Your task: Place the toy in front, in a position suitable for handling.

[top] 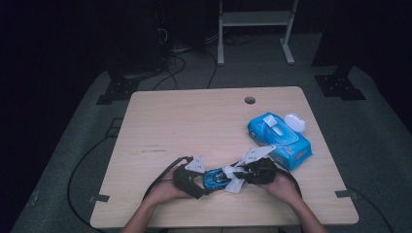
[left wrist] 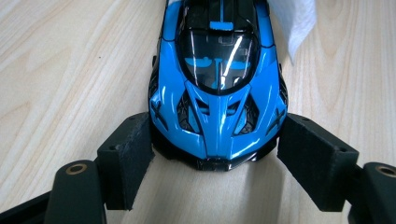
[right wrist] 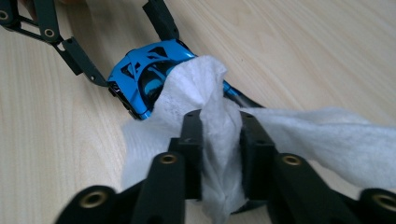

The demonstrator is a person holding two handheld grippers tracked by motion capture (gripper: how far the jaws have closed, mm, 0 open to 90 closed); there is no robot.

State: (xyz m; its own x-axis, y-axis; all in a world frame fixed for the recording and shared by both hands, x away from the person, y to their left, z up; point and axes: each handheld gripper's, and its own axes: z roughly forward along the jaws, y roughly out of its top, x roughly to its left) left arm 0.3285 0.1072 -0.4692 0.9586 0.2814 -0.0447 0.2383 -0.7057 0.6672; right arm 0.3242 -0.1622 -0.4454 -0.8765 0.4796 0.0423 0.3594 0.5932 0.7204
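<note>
Near the bottom centre of the high view, on the pale wooden table, a small blue toy car lies between two hand-held grippers. At lower left of that frame the person's left hand carries the left gripper, whose jaws flank the car's nose. Seen from the left gripper view, the car fills the upper middle of the frame, nose toward the camera, and the left gripper has one black pad against each front corner; the pads sit touching or just beside the bodywork, and I cannot tell whether they press on it. At lower right of the high view the right hand carries the right gripper, which has a white wipe against the car's far end. Down the middle of the right gripper view the right gripper has its jaws drawn close together, pinching a bunched fold of the wipe; the cloth spills over the car at upper centre and trails off toward the right edge. Toward the right of the high view, well apart from the car, a blue pack of wipes lies on the table, with a small white oval object just beside its upper right corner
</note>
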